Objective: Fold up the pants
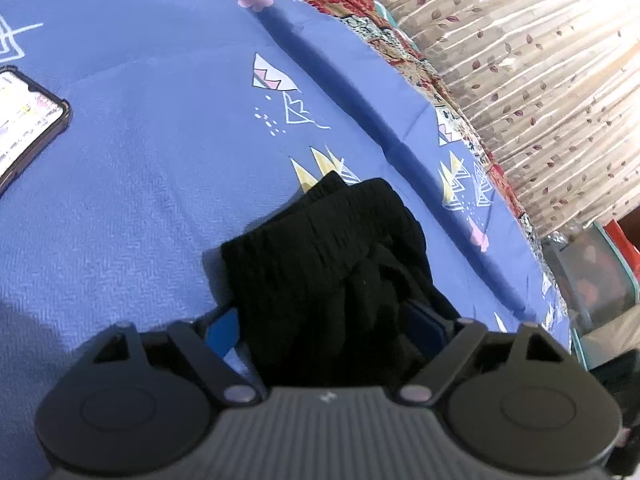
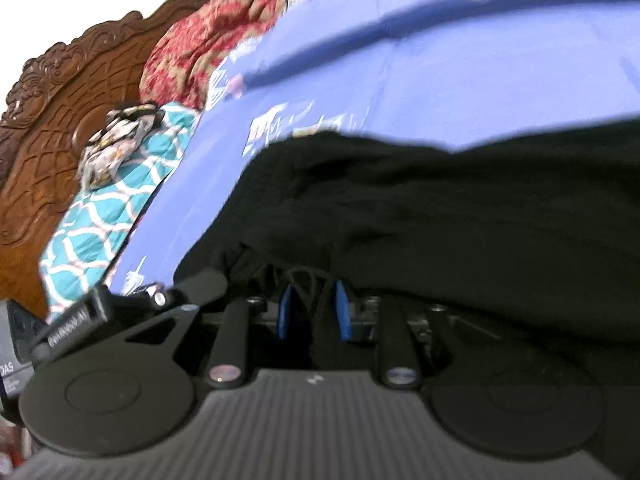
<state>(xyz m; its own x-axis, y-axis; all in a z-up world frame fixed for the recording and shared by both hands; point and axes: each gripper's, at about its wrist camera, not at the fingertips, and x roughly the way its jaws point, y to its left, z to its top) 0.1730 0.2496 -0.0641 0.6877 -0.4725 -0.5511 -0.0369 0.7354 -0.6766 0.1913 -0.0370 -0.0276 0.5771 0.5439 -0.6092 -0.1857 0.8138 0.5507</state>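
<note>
The black pants (image 1: 320, 240) lie bunched on a blue patterned bedsheet (image 1: 160, 80), waistband end away from me. My left gripper (image 1: 324, 330) stands wide around the near part of the bundle. Its blue pads (image 1: 224, 332) flank the cloth without visibly pressing it. In the right wrist view the pants (image 2: 440, 208) fill the right half, draped over the sheet (image 2: 400, 60). My right gripper (image 2: 314, 310) has its blue pads (image 2: 286, 312) close together with a fold of black cloth pinched between them. This view is blurred.
A phone (image 1: 24, 128) with its screen lit lies on the sheet at the left. A beige leaf-print curtain (image 1: 520, 60) hangs beyond the bed's right edge, above a box (image 1: 592, 280). A carved wooden headboard (image 2: 52, 100), a red blanket (image 2: 208, 40) and a teal pillow (image 2: 108, 208) sit at the bed's head.
</note>
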